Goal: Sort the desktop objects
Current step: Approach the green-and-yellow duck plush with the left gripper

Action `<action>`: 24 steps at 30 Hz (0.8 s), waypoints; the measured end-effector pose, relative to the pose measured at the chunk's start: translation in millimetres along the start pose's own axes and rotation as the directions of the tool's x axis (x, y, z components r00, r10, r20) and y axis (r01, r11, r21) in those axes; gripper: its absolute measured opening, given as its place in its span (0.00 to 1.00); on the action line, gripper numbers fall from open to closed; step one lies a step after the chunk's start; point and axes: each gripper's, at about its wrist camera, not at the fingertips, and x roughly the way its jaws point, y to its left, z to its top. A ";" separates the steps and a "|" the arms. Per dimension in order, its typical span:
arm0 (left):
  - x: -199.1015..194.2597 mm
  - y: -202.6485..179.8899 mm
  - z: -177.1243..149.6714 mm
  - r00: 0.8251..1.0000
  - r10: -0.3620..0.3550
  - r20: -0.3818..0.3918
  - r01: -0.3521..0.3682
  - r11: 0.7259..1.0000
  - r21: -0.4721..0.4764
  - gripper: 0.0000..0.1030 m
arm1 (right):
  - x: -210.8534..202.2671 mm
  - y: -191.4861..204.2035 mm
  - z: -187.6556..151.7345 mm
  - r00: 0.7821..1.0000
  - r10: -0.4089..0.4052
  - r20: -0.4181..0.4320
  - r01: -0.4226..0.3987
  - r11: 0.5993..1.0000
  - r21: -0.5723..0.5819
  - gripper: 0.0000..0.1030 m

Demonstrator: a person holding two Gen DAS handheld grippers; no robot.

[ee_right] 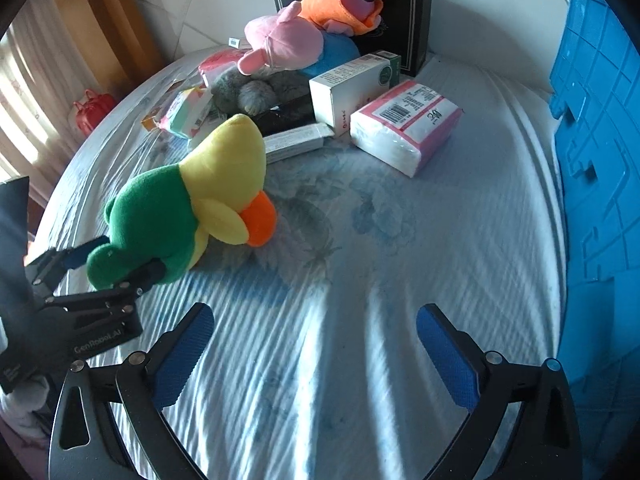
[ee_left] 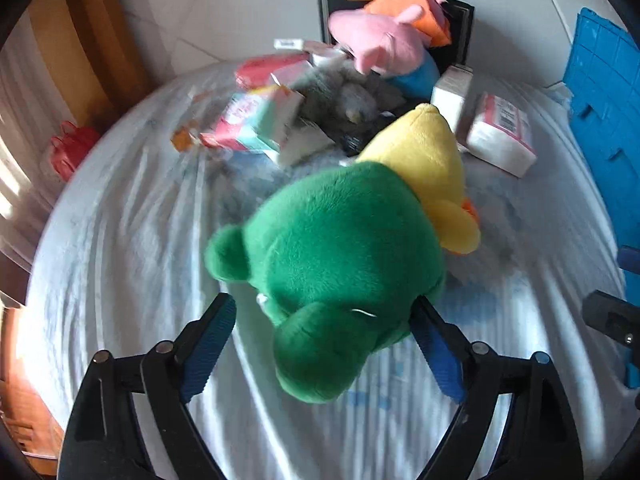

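Left gripper (ee_left: 324, 320) spread around green head of plush toy (ee_left: 332, 256), grasp uncertain. Right gripper (ee_right: 316, 336) released above bedsheet (ee_right: 360, 260), beside blue crate (ee_right: 600, 140).

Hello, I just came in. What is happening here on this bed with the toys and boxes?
A person is sorting things on a bed sheet with two handheld grippers. The left gripper has its fingers on either side of the green end of a green and yellow plush toy; it looks like it is gripping it. The right gripper is open and holds nothing. Behind lie a tissue pack, a white box and a pink plush. A blue crate is on the right.
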 end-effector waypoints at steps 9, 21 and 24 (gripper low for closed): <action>-18.7 57.0 38.2 0.998 -0.014 0.059 0.022 0.989 -0.143 0.99 | 15.4 29.6 24.1 0.995 0.091 0.028 -0.091 0.996 -0.014 1.00; 25.3 -4.9 -6.3 0.990 -0.136 -0.041 0.129 0.983 -0.128 1.00 | 24.5 13.2 27.5 0.996 0.080 -0.034 -0.080 0.997 -0.001 0.98; 25.6 -2.8 -7.7 0.989 -0.138 -0.048 0.132 0.985 -0.111 1.00 | 27.2 15.0 34.4 0.995 0.092 -0.029 -0.093 0.995 -0.023 0.98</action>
